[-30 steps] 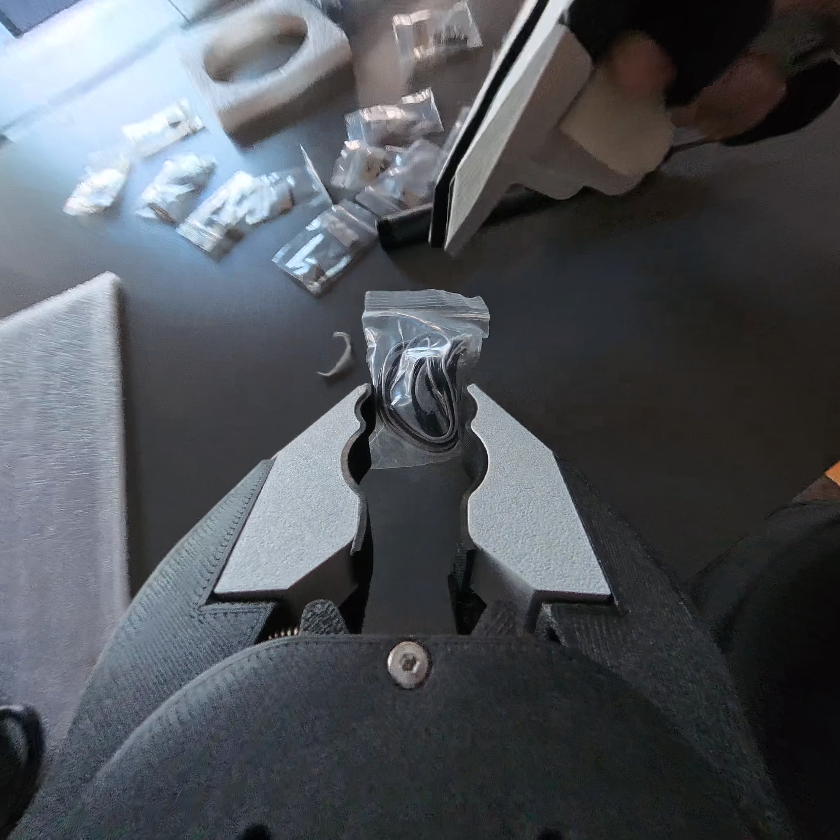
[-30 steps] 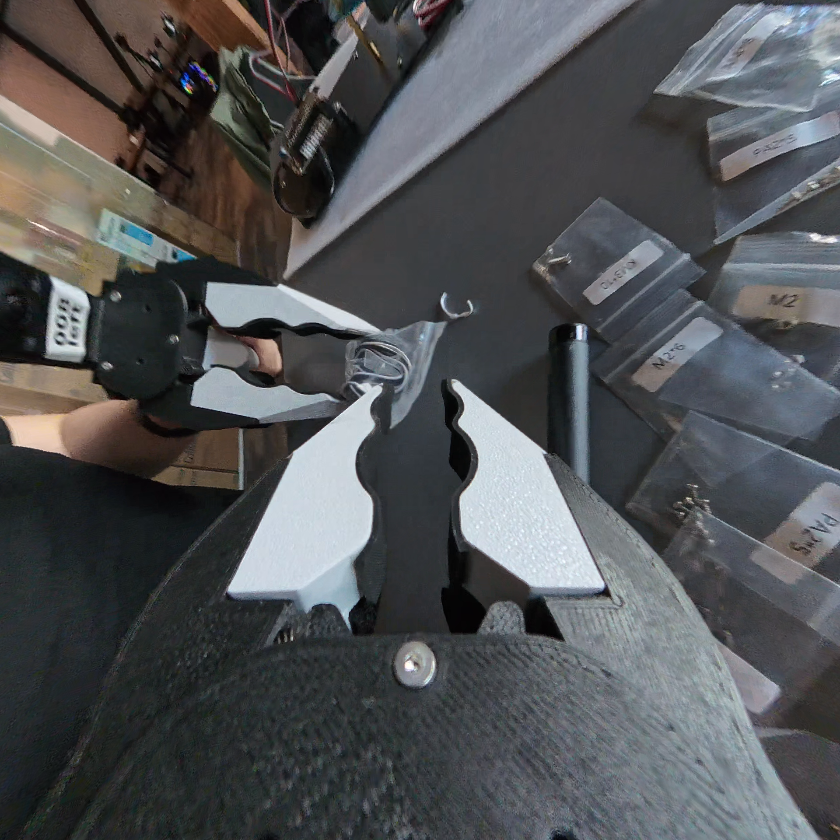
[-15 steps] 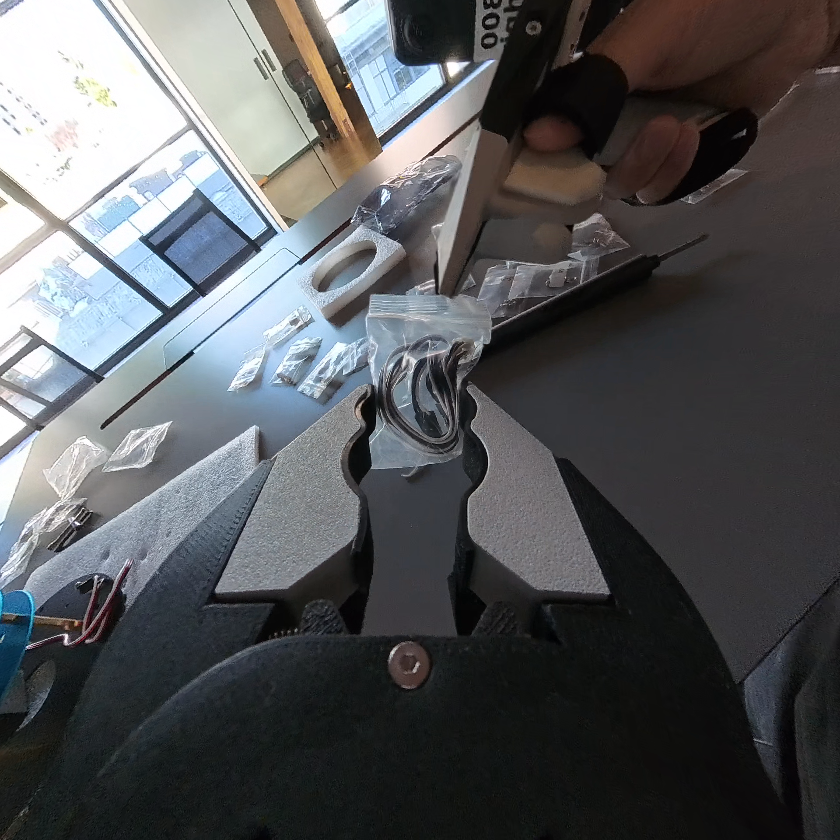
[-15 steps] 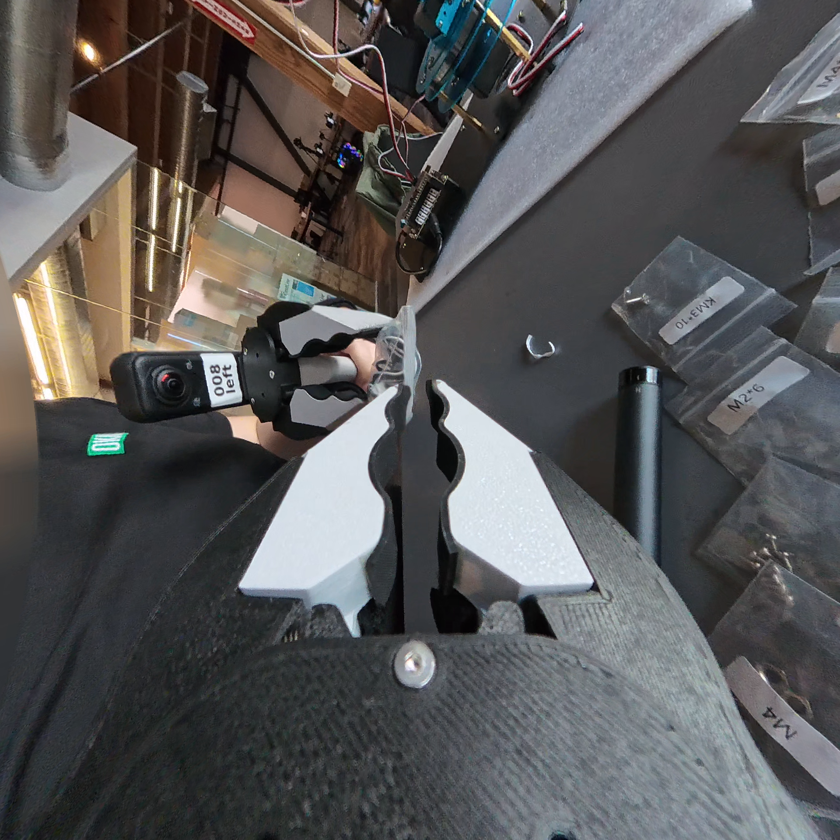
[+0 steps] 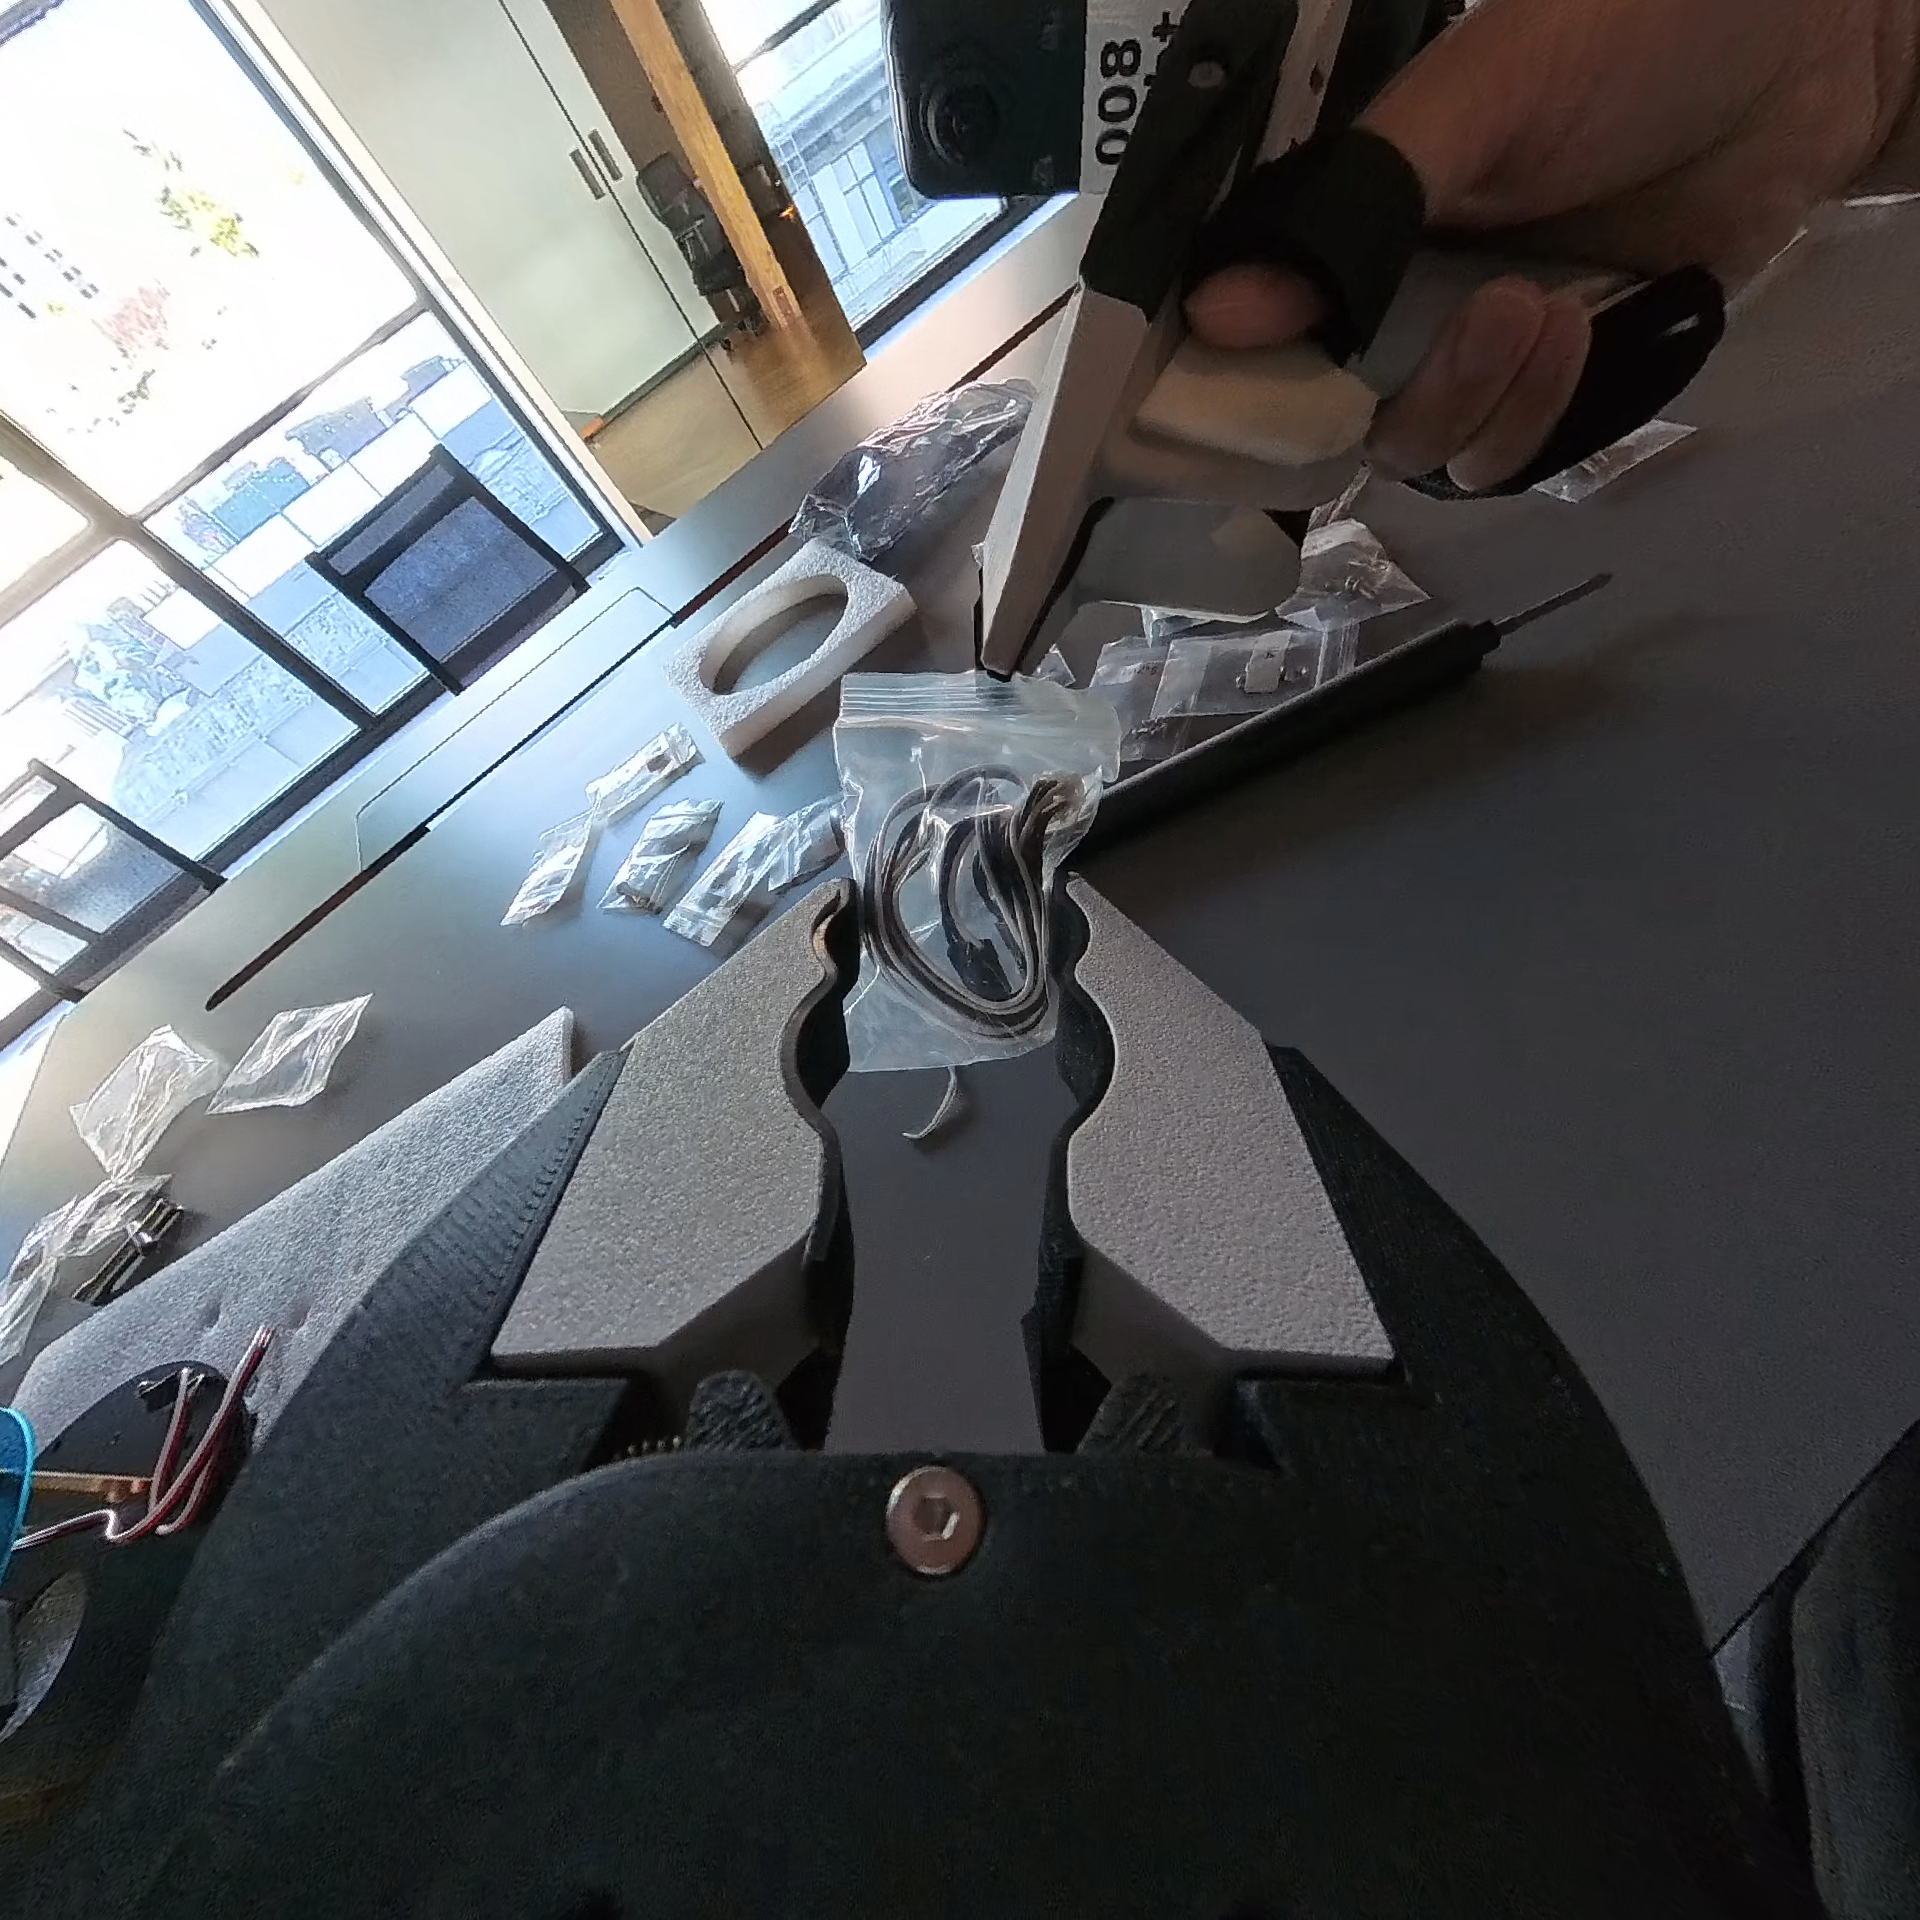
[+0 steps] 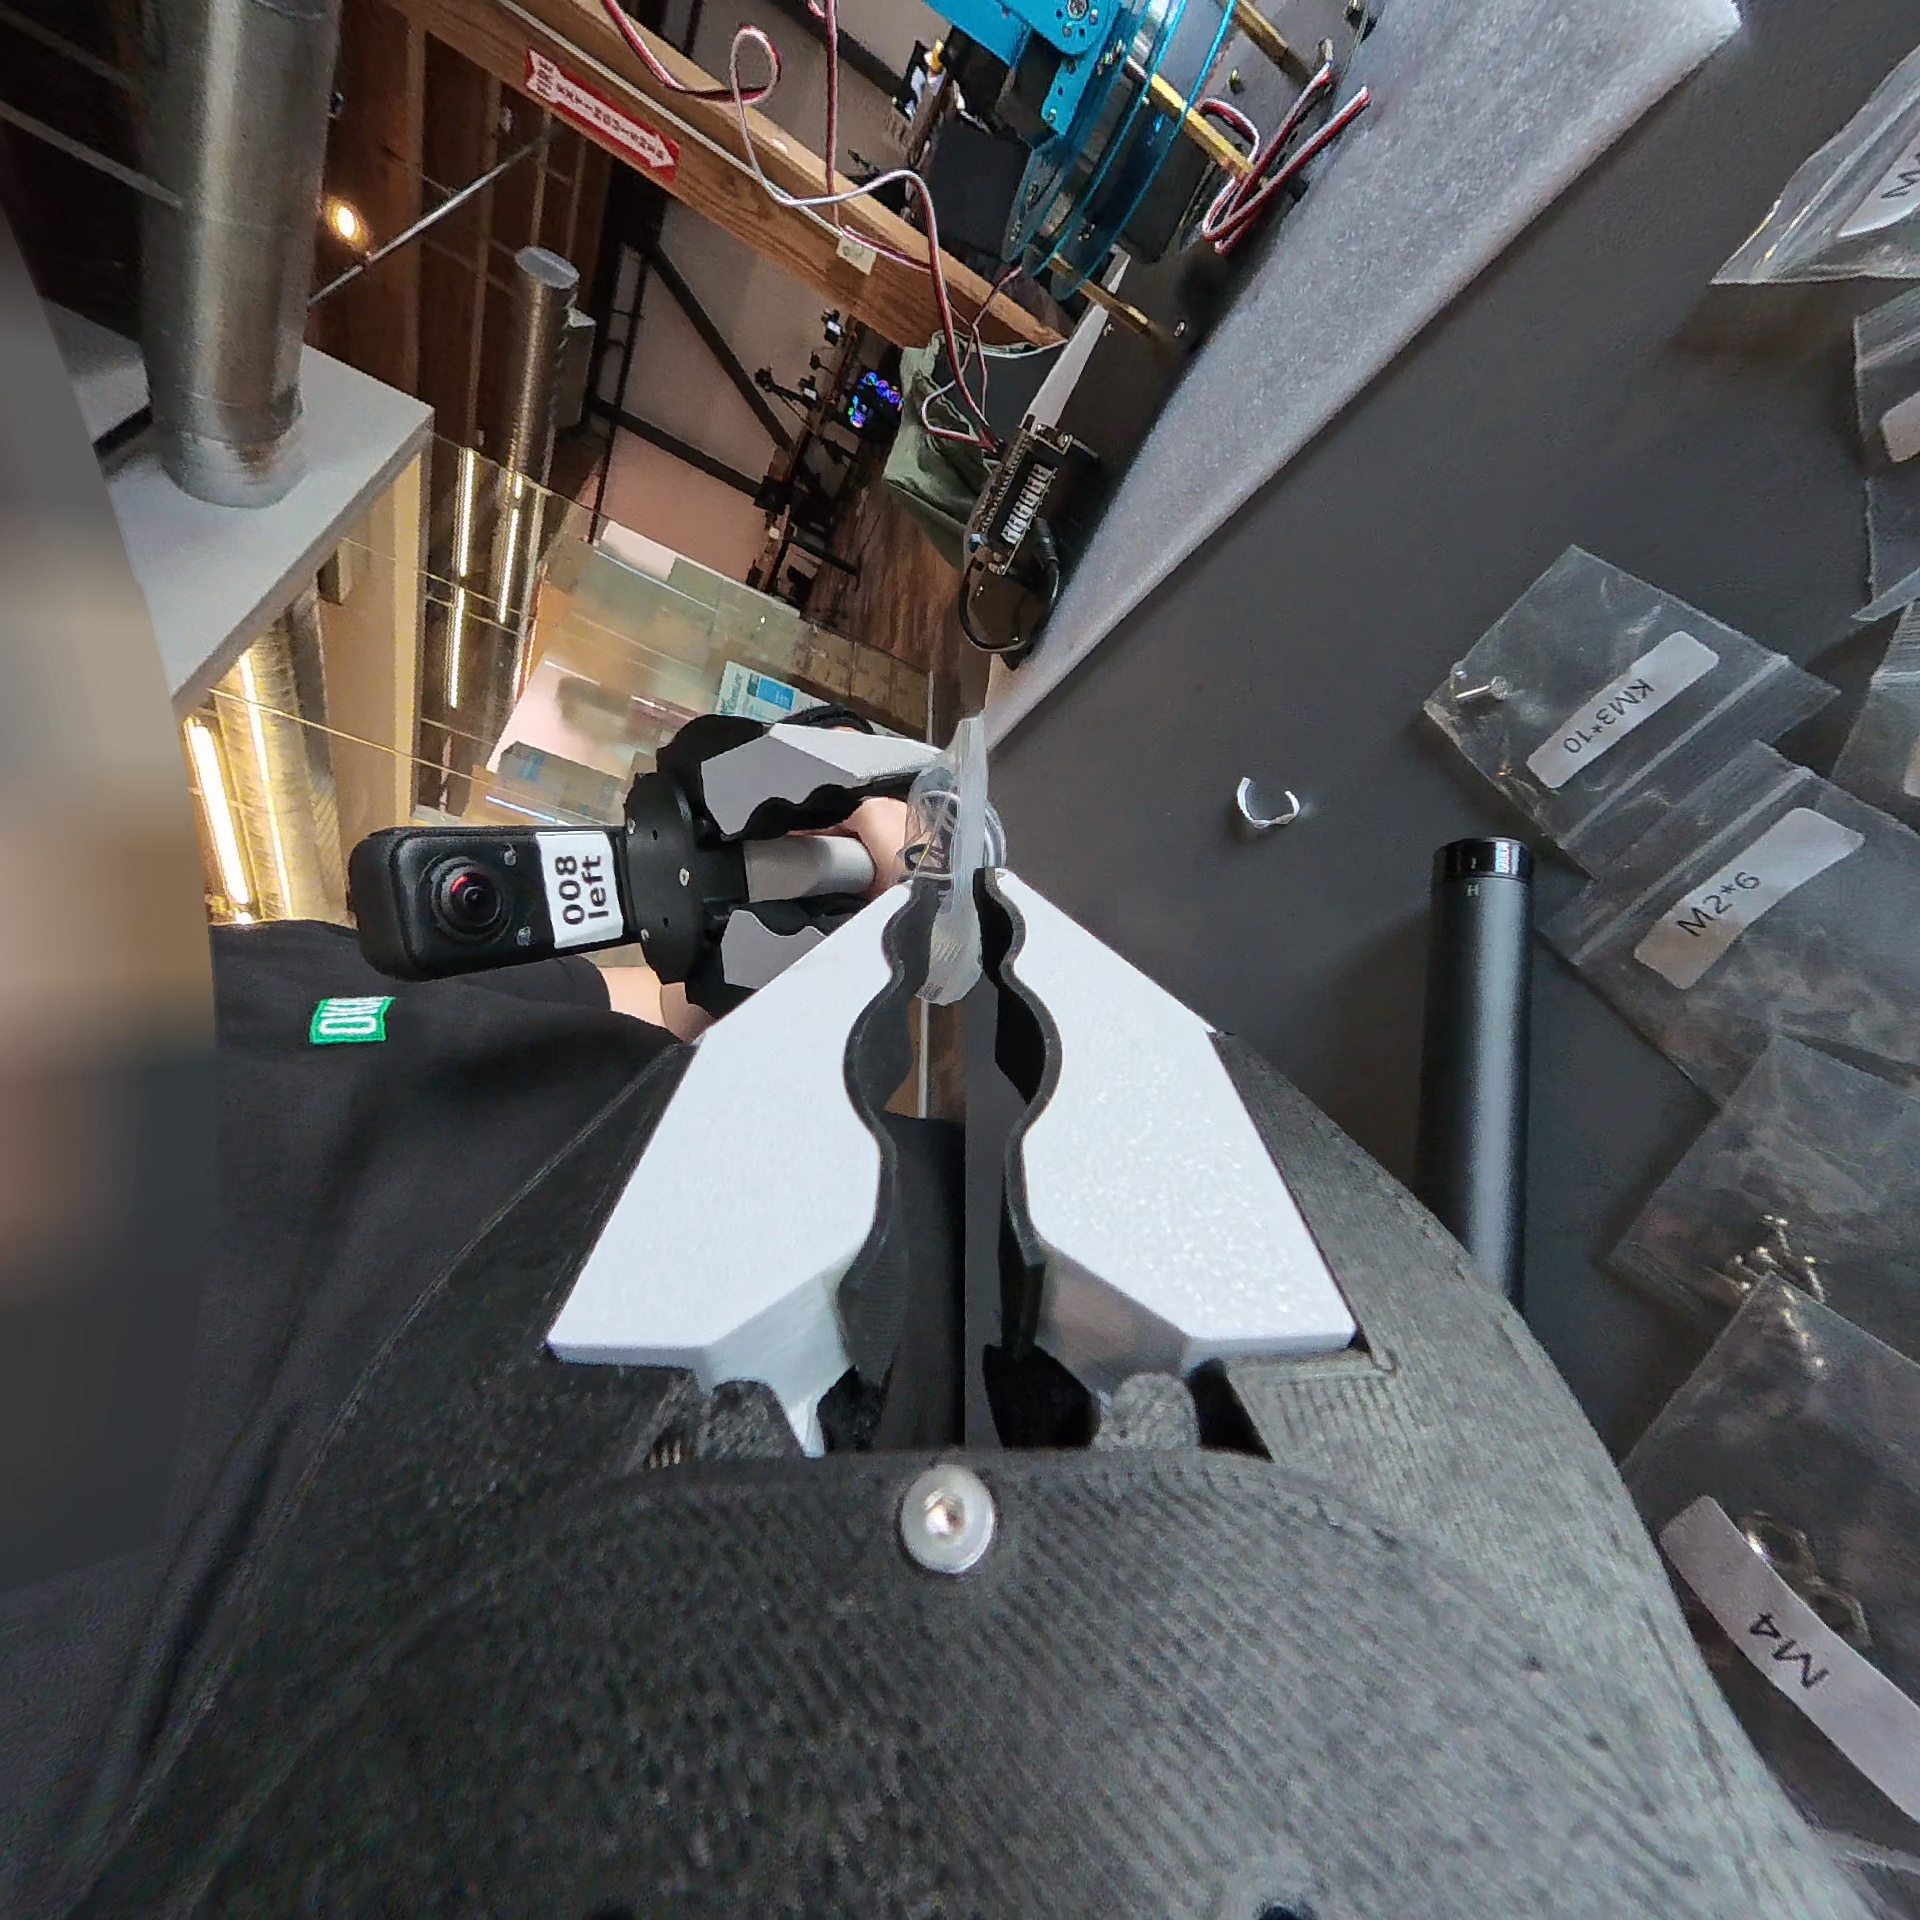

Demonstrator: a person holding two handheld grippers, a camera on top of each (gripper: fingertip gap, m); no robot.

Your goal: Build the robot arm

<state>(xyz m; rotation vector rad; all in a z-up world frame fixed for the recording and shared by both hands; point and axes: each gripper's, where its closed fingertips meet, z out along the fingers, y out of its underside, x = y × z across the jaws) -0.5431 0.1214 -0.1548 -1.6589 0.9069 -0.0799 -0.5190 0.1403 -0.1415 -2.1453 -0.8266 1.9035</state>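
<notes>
Bag (image 5: pixel 961 883) between both tongs (image 6: pixel 951 894)

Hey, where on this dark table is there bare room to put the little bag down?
Bare table lies right of the left gripper, nearer than the black screwdriver. A narrower strip runs between the grey foam sheet and the labelled bags. Beyond the screwdriver it is crowded with small bags.
</notes>
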